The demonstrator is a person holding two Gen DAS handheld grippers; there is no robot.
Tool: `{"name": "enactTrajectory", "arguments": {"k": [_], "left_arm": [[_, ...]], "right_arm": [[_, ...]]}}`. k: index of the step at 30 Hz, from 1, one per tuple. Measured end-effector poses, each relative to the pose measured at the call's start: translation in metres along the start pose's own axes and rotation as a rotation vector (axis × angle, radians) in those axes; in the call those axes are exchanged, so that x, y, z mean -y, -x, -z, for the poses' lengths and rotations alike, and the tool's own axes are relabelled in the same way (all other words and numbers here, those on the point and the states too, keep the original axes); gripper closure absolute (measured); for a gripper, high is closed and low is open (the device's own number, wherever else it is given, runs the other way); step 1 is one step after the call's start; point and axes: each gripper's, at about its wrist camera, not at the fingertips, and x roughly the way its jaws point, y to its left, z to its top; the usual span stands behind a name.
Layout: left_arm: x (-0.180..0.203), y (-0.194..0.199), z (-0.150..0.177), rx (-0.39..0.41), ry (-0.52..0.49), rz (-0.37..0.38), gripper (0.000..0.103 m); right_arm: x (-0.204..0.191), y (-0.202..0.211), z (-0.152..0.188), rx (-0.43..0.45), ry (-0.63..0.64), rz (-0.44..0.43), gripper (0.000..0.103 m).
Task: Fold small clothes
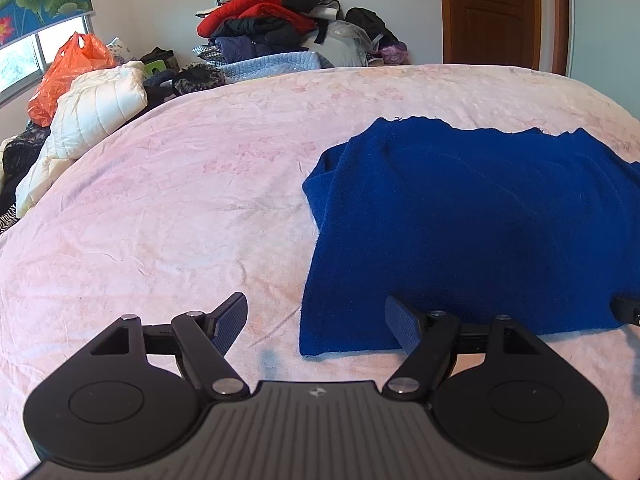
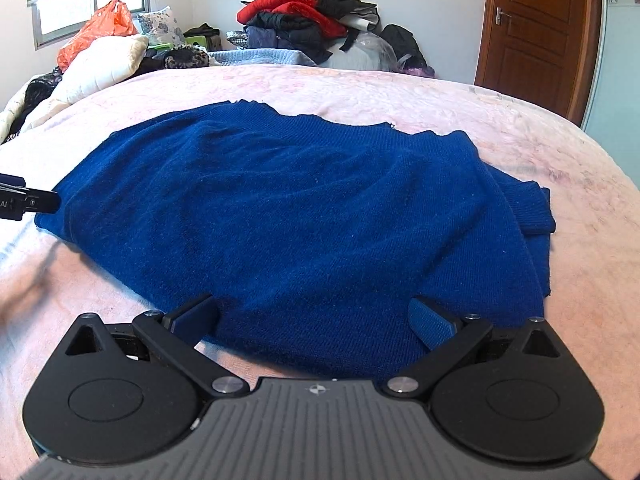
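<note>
A dark blue knitted sweater (image 1: 472, 220) lies on the pink bed, its sleeves folded in. It fills the middle of the right wrist view (image 2: 304, 216). My left gripper (image 1: 316, 324) is open at the sweater's near left corner, its right finger over the hem and its left finger over bare sheet. My right gripper (image 2: 312, 320) is open and empty over the sweater's near hem. The tip of the left gripper shows at the left edge of the right wrist view (image 2: 24, 200). The tip of the right gripper shows at the right edge of the left wrist view (image 1: 628, 310).
The pink bedsheet (image 1: 168, 220) spreads wide to the left of the sweater. A white quilted jacket (image 1: 88, 120) and an orange plastic bag (image 1: 68, 72) lie at the far left. A heap of clothes (image 1: 276, 24) is piled against the back wall. A brown door (image 1: 496, 12) stands at the far right.
</note>
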Motion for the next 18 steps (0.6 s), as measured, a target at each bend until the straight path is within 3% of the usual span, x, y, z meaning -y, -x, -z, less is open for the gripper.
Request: {"name": "enactTrajectory", "arguments": {"k": [7,12,14,18], "left_arm": [[-0.009,-0.003,-0.003,0.003,-0.011,0.026,0.027],[-0.037,-0.015,-0.027,0.028,0.078,0.061,0.024],[-0.051,-0.025,-0.040,0.012,0.136,0.126,0.019],[-0.065,-0.050,-0.062,-0.028,0.209,0.299,0.019]], "right_arm": [[-0.004,0.007,-0.009,0.025,0.005,-0.017,0.001],[-0.039,0.015,-0.029,0.073,0.158,-0.033,0.000],[-0.056,0.012,-0.036,0.069,0.215,-0.074,0.001],[-0.099,0.004,-0.042,0.060,0.362,-0.112,0.001]]}}
